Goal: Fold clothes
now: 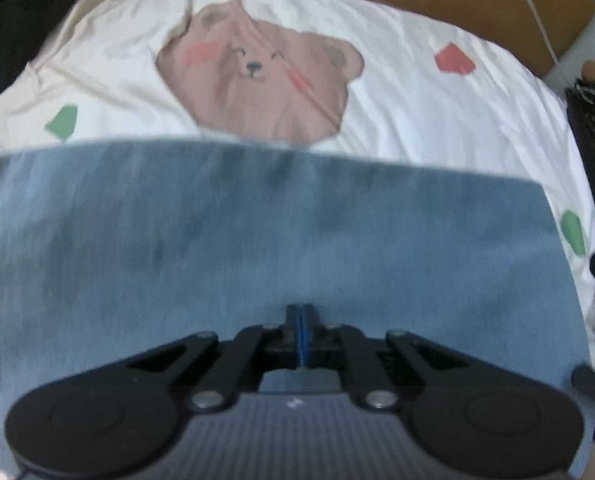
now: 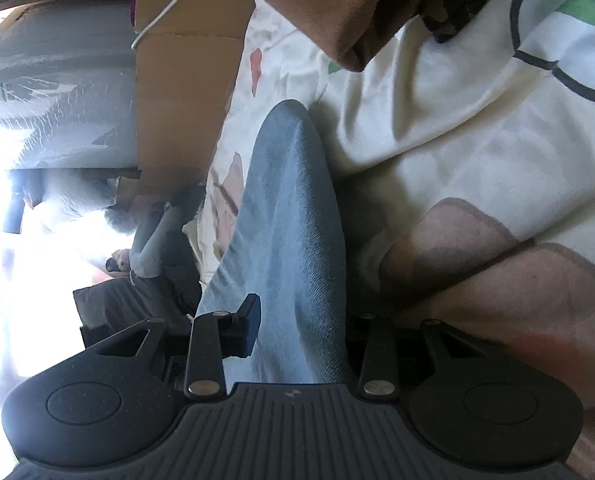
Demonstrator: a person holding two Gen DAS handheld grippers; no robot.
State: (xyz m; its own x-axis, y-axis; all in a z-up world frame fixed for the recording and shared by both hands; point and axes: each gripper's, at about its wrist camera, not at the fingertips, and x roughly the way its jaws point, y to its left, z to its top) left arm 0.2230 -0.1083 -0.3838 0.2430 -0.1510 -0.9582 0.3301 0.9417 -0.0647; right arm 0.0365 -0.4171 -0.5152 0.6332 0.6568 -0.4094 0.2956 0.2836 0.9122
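Blue denim garment (image 1: 257, 240) on the bed sheet (image 1: 437, 120), spread below the printed bear (image 1: 257, 76) at 12 o'clock.

Denim looks heavy, fairly stiff and not slippery; it should hold a crease but sag if lifted by one point, so take it at a hem or fold edge. The left gripper (image 1: 300, 316) has its fingers pressed together above the cloth, apparently empty. The right gripper (image 2: 297, 320) fingers stand partly apart, with a rounded fold of denim between them at 12 o'clock.

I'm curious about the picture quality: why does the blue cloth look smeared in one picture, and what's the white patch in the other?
Left wrist view: motion blur streaks the blue denim. Right wrist view: window glare whites out the left side; the denim looks sharper.
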